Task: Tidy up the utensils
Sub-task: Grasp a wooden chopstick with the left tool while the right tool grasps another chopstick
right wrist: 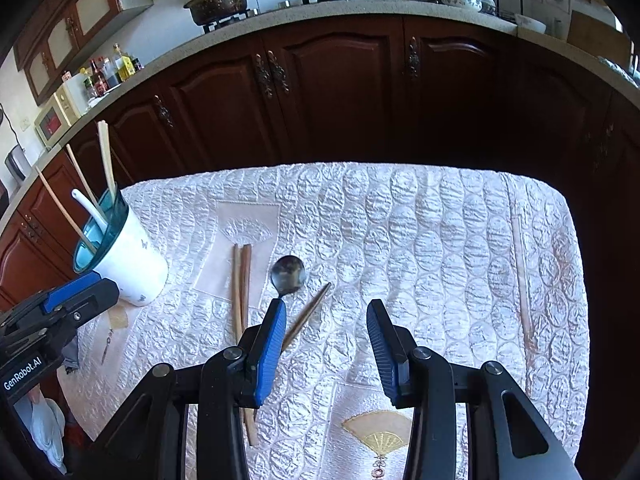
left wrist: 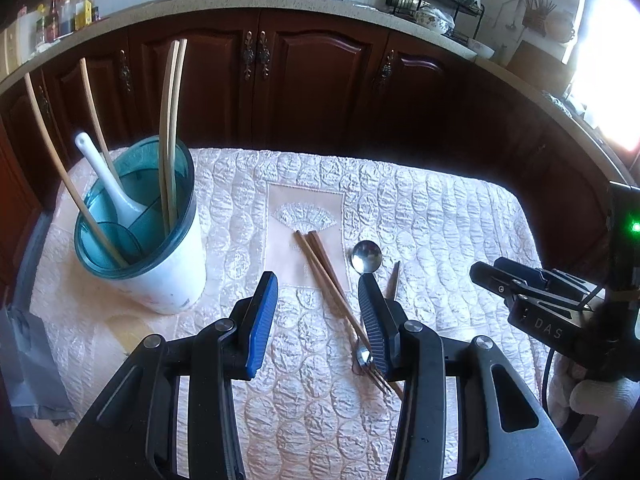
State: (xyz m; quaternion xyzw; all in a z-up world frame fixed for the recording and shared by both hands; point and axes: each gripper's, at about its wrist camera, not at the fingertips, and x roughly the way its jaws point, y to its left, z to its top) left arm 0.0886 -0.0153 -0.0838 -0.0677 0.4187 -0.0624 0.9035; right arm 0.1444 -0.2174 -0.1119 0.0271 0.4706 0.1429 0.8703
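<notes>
A: Utensils, status check. Holder [left wrist: 160, 280] stands at the left of the quilted table cover [left wrist: 460, 220]: white cylinder body, translucent teal divided insert. Already in it: pale bamboo chopsticks [left wrist: 170, 128], upright or leaning, and a white ceramic spoon [left wrist: 108, 180], handle up.

B: Left on the cloth?

A: Dark wooden chopstick pair [right wrist: 242, 280] lying side by side at centre; steel spoon [right wrist: 288, 274] just right of them, round polished bowl facing up; one more dark stick [right wrist: 310, 312] lying slantwise beside the spoon's handle. Left wrist view also shows a metal fork [left wrist: 370, 364] near the camera, partly hidden by a finger.

B: So partway done?

A: My judgement: roughly half; four or five pieces remain.

B: Grippers?

A: Left gripper [left wrist: 318, 304] spread, nothing between its ribbed blue pads. Right gripper [right wrist: 326, 324] likewise spread and empty, over the cloth right of the spoon.

B: Surface?

A: Cream satin, puckered oval quilting, embroidered fan panels. Thin rigid pieces lying flat on soft fabric; likely fiddly to pinch.
</notes>
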